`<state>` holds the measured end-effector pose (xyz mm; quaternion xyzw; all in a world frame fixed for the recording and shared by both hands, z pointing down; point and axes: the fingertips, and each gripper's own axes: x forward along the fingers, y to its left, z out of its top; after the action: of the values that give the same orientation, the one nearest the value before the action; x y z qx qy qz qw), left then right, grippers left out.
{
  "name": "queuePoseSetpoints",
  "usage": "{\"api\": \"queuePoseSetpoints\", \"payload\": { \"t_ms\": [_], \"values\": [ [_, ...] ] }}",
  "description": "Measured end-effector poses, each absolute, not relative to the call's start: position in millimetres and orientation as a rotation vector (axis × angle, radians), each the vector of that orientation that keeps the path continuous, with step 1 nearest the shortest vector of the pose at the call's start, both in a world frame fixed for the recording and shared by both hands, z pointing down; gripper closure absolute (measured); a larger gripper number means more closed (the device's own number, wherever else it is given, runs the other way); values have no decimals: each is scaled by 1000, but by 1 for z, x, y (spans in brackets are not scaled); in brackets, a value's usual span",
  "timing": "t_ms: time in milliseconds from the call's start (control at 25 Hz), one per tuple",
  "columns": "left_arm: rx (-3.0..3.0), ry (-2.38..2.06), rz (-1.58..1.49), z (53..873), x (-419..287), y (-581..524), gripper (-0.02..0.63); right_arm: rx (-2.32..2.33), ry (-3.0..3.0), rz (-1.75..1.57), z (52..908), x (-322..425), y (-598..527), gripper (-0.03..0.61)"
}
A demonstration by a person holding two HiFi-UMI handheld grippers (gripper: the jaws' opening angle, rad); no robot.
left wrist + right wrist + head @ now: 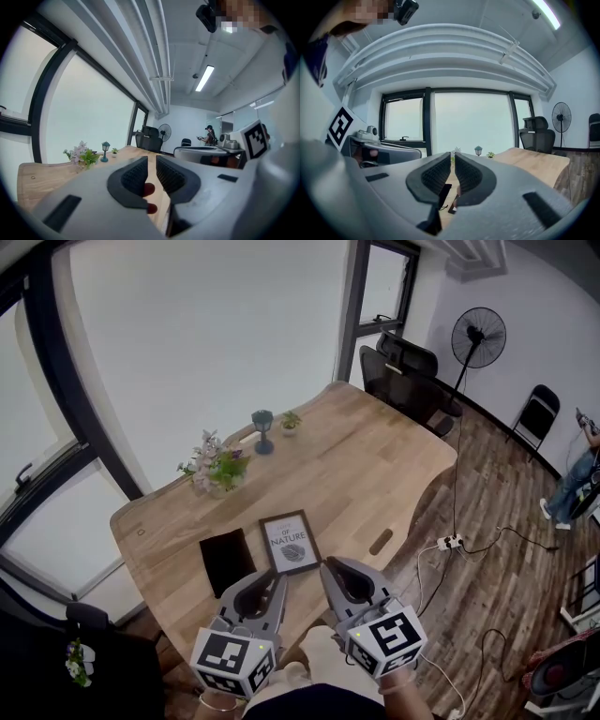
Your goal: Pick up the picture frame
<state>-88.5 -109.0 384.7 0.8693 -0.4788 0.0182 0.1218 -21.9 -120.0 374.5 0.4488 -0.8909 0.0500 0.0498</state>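
The picture frame [290,542], black-edged with a white print, lies flat on the wooden table [375,474] near its front edge. Both grippers hover just short of it on the near side, neither touching it. My left gripper [275,577] points toward the frame's near left corner. In the left gripper view the left gripper [152,161] has a narrow gap between its jaws and nothing gripped. My right gripper [329,567] sits by the frame's near right corner. In the right gripper view the right gripper [453,159] has its jaws nearly together and empty.
A black pad [228,559] lies just left of the frame. Flowers [217,465], a small lamp [262,430] and a tiny plant [290,421] stand at the table's far side. Office chairs [403,371], a fan [477,337] and a power strip [450,543] with cables are to the right.
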Motion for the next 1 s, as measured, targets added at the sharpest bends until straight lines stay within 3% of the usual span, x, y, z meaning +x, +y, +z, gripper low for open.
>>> {"api": "queuePoseSetpoints", "payload": {
  "t_ms": [80, 600, 1000],
  "values": [
    [2532, -1396, 61, 386, -86, -119, 538, 1353, -2711, 157, 377, -20, -132, 575],
    [2451, -1451, 85, 403, -83, -177, 514, 1235, -2685, 207, 410, -16, -194, 571],
    [2366, -1476, 134, 431, -86, -213, 497, 1130, -2664, 252, 436, -19, -233, 502]
  ]
}}
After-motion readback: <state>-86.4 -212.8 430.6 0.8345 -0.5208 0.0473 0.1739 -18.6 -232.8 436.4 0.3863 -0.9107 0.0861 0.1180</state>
